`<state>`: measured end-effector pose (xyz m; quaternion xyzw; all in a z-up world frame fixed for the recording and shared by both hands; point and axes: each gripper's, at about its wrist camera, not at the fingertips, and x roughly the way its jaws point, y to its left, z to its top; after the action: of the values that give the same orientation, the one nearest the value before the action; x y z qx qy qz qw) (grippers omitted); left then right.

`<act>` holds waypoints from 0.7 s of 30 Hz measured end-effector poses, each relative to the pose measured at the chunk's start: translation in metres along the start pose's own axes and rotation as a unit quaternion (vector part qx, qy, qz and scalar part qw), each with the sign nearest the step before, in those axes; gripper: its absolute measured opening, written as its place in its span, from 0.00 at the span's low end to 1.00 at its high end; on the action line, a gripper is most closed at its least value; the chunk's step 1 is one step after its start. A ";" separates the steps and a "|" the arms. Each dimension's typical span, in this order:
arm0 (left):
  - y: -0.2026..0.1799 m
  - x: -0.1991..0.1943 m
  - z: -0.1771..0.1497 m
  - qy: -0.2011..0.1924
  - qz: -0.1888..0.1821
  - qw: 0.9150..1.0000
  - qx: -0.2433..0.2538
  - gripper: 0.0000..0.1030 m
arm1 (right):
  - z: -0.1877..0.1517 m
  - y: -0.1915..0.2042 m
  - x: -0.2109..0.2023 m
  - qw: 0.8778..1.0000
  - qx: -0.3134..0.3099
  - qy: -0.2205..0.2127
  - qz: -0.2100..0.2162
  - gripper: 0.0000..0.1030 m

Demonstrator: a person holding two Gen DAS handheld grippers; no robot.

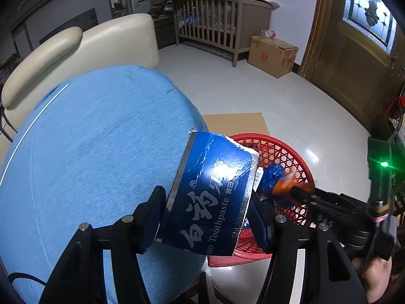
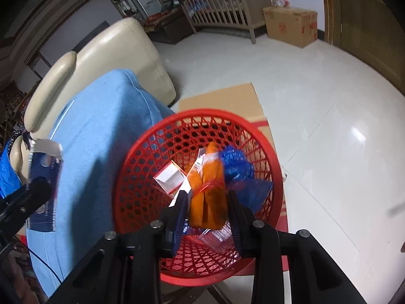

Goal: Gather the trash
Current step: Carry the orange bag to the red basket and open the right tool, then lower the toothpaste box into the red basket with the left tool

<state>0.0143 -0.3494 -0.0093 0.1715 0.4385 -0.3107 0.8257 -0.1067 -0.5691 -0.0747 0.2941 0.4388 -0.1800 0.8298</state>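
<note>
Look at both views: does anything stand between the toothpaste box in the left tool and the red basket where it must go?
Nothing visible blocks it. The left tool holds the toothpaste box over the blue cushion, beside the open-topped red basket. The right tool with its orange packet hangs over the basket's mouth.

Setting: home living room. You have a cream leather sofa, wooden baby crib, cardboard box, stained-glass wooden door, glossy tiled floor.
</note>
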 end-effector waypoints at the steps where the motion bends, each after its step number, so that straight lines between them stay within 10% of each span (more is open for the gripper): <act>1: -0.002 0.001 0.001 0.001 -0.001 1.000 0.002 0.62 | -0.001 -0.002 0.002 1.000 0.002 0.003 -0.001 0.68; 21: -0.051 0.021 0.007 0.010 -0.011 0.999 0.047 0.62 | 0.009 -0.038 -0.111 0.986 0.062 -0.151 0.014 0.73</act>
<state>-0.0062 -0.3990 -0.0231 0.2083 0.4335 -0.3386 0.8087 -0.1832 -0.5992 0.0092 0.3205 0.2918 -0.2373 0.8694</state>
